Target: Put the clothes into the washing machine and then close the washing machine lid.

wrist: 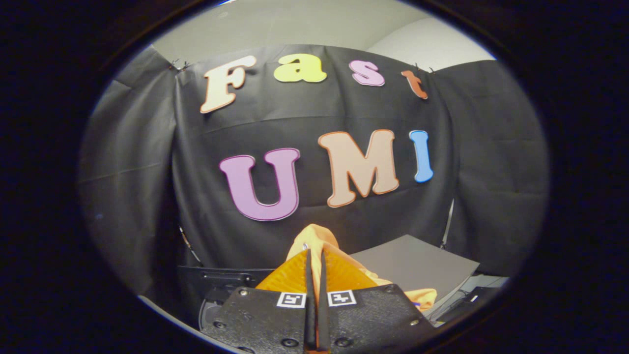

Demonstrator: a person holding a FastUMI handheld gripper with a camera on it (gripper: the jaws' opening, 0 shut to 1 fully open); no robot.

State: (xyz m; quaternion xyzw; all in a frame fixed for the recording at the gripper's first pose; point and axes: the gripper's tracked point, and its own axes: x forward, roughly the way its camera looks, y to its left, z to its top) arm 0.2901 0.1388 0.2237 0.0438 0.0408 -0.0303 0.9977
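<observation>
Cloth: an orange garment (318,237) bunched between the two fingers of the tool, rising above their tips and trailing down past the right finger.
Tool: the tool (315,255) has its fingers pressed nearly together, pinching the garment.
Behind: a grey flat panel (417,265) just right of the cloth, tilted.
Below left: a dark moulded part (221,280), unclear what.
Backdrop: black booth cloth (147,196).

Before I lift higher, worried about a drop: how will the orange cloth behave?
Likely floppy: the orange cloth bunches above the gripper and droops beside it. Probably light. The jaws look nearly closed on it, so it may slip if loosened.
</observation>
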